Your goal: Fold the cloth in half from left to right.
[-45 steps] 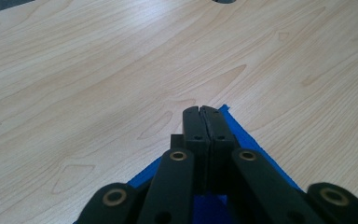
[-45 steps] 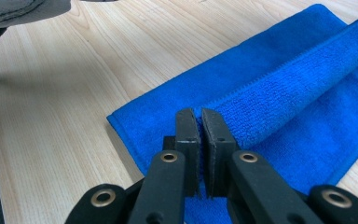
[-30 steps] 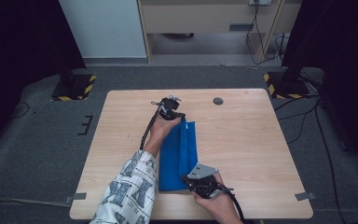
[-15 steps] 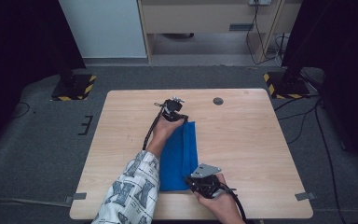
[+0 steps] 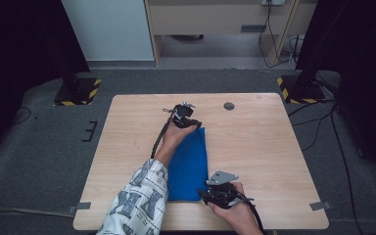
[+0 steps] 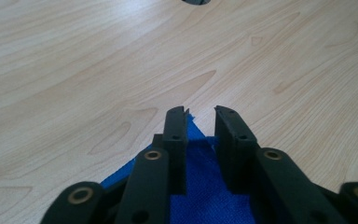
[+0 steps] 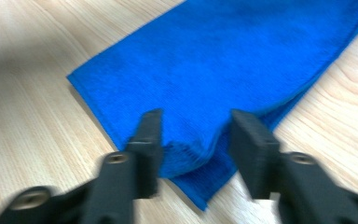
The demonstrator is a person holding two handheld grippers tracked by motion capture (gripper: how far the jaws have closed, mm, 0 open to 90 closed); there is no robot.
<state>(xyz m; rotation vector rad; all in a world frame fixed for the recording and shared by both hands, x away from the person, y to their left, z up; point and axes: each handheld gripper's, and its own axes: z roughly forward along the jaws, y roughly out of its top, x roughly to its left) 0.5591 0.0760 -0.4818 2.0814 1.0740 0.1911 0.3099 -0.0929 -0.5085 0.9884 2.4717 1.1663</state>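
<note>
A blue cloth lies folded into a long strip on the wooden table. My left gripper sits at the strip's far corner. In the left gripper view its jaws have just been opening and stand a little apart, with the cloth's pointed corner lying loose between them. My right gripper is at the near right corner. Its jaws have also just been opening and stand well apart around a bunched fold of the cloth, with no pad pressing on it.
A small dark round hole marks the table's far side, beyond the left gripper. Two stands with yellow-and-black striped bases flank the table's far corners on the grey floor. Bare wood stretches to the right of the cloth.
Both grippers' jaws have spread apart at the cloth's two corners. The hands have hardly shifted and the cloth lies where it was.
</note>
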